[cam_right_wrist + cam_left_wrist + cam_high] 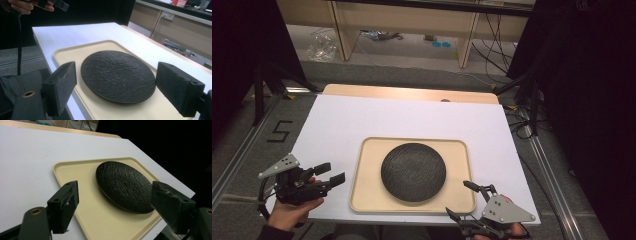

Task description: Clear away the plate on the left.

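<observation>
1. On my left gripper (113,206) feed: 2 black jaws rise from the bottom, spread wide, nothing between the pads.
2. Black plate (124,185), round, rough texture, lies flat on a beige tray (72,171), toward its right half as I see it.
3. Tray sits on a white table top (27,162); a wood edge (62,128) runs along the far side.
4. Left pad (65,206) hangs over the tray's near-left rim, right pad (170,203) just past the plate's right edge. I can't tell contact.
</observation>
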Demonstrator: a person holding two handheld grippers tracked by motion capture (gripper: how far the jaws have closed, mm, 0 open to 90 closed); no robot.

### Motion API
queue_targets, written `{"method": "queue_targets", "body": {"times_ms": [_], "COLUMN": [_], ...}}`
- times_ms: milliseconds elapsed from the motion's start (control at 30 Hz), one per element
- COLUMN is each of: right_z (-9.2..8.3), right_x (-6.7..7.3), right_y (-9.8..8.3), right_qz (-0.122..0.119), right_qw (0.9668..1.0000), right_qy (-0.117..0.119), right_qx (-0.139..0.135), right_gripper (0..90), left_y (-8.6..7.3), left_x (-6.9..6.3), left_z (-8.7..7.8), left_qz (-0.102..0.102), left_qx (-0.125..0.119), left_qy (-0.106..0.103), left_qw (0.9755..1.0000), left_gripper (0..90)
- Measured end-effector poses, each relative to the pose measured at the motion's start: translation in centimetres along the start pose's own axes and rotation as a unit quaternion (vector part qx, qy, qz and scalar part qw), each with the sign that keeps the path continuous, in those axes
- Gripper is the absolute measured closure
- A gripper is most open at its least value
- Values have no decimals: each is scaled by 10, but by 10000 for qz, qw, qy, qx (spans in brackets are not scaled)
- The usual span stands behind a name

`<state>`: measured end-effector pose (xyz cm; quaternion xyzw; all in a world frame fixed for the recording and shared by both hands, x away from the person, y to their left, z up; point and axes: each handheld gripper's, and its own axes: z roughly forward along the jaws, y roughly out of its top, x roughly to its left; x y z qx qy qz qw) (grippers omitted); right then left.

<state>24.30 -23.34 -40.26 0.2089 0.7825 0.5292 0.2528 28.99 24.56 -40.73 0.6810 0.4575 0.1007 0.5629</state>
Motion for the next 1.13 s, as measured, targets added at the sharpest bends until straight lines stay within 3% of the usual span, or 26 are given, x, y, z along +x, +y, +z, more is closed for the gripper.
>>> {"method": "queue_targets", "body": {"times_ms": [100, 133, 233, 467, 533, 600, 733, 867, 1133], "right_z": [0, 0, 0, 0, 0, 0, 0, 1, 1], "right_x": [0, 0, 0, 1, 1, 1, 1, 2, 2], "right_y": [0, 0, 0, 0, 0, 0, 0, 0, 0], "right_qz": [5, 7, 14, 7, 4, 2, 3, -37, -15], "right_qw": [10000, 10000, 10000, 10000, 10000, 10000, 10000, 10000, 10000], "right_qy": [1, 4, -5, 8, 19, 11, 39, 17, 33], "right_qx": [-20, -7, -23, -8, 0, -13, 10, 28, 24], "right_gripper": [182, 182, 181, 181, 181, 181, 182, 181, 182], "left_y": [-1, -1, -2, -6, -8, -9, -13, -15, -15], "left_x": [-4, -5, -8, -20, -22, -23, -30, -34, -31], "left_z": [-1, -2, -3, -7, -8, -9, -10, -8, -7], "left_qz": [123, 63, 106, 500, 466, 290, 558, 668, 553], "left_qx": [16, 12, -41, -52, -63, -114, -65, 18, 32], "left_qy": [22, 19, -111, -71, -136, -255, -98, -121, -103], "left_qw": [9999, 10000, 9999, 9987, 9988, 9992, 9984, 9977, 9984], "left_gripper": [206, 206, 204, 201, 200, 200, 201, 199, 199]}}
